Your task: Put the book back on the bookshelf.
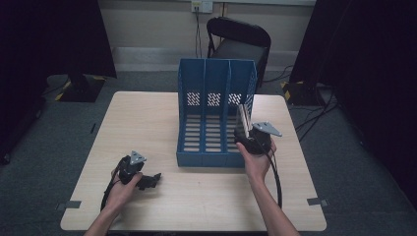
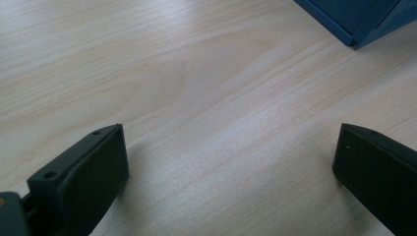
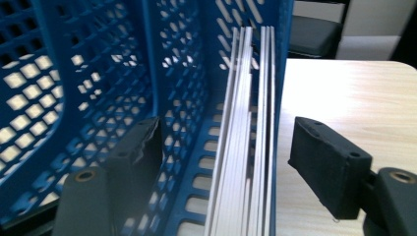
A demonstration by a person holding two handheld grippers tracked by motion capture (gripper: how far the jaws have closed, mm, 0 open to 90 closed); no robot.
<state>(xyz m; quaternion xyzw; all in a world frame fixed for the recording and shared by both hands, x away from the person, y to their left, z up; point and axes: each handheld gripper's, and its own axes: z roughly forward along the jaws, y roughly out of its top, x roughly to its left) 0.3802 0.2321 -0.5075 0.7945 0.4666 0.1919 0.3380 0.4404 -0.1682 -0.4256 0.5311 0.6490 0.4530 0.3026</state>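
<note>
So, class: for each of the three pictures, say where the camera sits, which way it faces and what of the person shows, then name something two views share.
High view: above the person's side, facing forward and down on the pale wooden table; both forearms and hands show.
Left gripper view: rides the left hand-held gripper, facing the tabletop; its black jaws stand apart.
Right gripper view: rides the right hand-held gripper, facing thin white sheets on edge; its jaws stand clear of them.
Shared: all three show the blue plastic three-slot file rack.

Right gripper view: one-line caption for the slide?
Right tool open around a stack of thin white sheets standing on edge in the blue file rack, pads clear of them.
</note>
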